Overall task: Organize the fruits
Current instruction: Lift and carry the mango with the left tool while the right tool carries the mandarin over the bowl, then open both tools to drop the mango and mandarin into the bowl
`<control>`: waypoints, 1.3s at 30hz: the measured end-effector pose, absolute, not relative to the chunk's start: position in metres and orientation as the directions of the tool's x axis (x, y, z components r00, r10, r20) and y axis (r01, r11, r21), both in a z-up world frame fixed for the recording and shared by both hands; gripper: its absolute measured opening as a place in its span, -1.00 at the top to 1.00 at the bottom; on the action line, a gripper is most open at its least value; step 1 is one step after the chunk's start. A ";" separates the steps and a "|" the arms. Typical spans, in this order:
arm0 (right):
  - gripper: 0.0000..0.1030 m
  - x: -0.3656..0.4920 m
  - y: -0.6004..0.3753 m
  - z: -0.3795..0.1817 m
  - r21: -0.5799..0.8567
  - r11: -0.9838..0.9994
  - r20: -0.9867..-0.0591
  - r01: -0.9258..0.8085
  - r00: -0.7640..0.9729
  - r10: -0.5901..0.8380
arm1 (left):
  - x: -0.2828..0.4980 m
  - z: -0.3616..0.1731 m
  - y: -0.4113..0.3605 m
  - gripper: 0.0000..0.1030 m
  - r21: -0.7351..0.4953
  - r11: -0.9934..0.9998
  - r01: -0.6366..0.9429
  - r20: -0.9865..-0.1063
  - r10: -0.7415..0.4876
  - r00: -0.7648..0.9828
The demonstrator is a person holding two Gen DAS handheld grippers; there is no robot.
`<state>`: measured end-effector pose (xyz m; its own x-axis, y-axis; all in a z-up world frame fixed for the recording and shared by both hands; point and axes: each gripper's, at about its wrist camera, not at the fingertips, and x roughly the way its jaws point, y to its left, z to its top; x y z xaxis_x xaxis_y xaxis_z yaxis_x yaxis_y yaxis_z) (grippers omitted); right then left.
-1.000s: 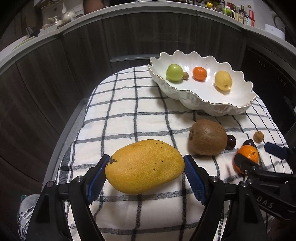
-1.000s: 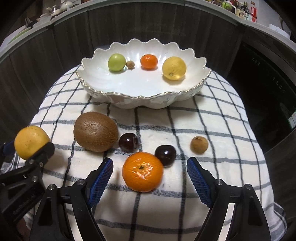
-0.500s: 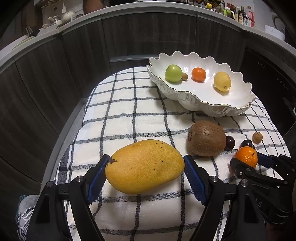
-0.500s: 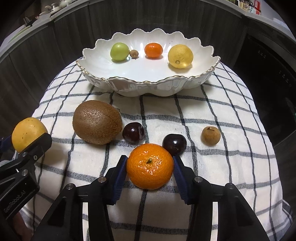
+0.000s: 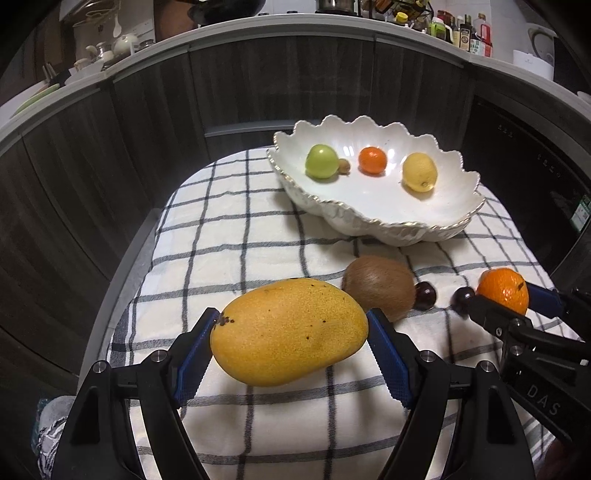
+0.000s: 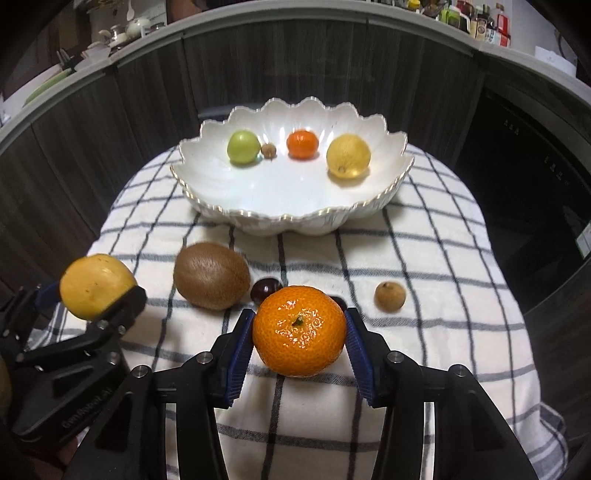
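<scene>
My left gripper (image 5: 291, 347) is shut on a yellow mango (image 5: 288, 336) and holds it above the checked cloth (image 5: 229, 229). My right gripper (image 6: 299, 343) is shut on an orange mandarin (image 6: 300, 335), lifted off the cloth; it also shows in the left wrist view (image 5: 504, 290). The white scalloped bowl (image 6: 295, 218) stands at the back with a green fruit (image 6: 243, 147), a small brown fruit (image 6: 268, 150), a small mandarin (image 6: 303, 144) and a lemon (image 6: 348, 156) in it.
On the cloth lie a kiwi (image 6: 211, 275), two dark cherries (image 5: 424, 295) (image 5: 462, 296) and a small brown longan (image 6: 390, 296). Dark cabinet fronts curve around the table. A cluttered counter (image 5: 461, 33) runs behind.
My right gripper closed on the mandarin and lifted it off the cloth. My left gripper raised the mango and moved forward a little.
</scene>
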<state>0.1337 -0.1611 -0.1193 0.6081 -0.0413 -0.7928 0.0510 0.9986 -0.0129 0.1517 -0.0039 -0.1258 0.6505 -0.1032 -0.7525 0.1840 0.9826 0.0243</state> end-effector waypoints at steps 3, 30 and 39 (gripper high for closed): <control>0.05 0.138 -0.166 -0.107 -0.016 0.999 -0.778 0.051 0.627 -0.045 | 0.155 -0.116 -0.009 -0.54 0.023 0.981 0.191 -0.740 -0.112 0.663; 0.05 0.241 -0.202 -0.073 -0.021 0.998 -0.732 0.051 0.680 -0.050 | 0.261 -0.075 -0.055 -0.54 0.039 0.961 0.274 -0.674 -0.177 0.717; 0.05 0.269 -0.213 -0.094 -0.034 0.999 -0.771 0.041 0.634 -0.052 | 0.289 -0.098 -0.071 -0.54 0.060 0.950 0.308 -0.709 -0.176 0.683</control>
<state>0.2685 -0.2125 -0.0941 0.6344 -0.0525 -0.7713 0.0407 0.9986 -0.0344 0.2891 -0.0709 -0.0981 0.6827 -0.1765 -0.7090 0.3075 0.9497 0.0597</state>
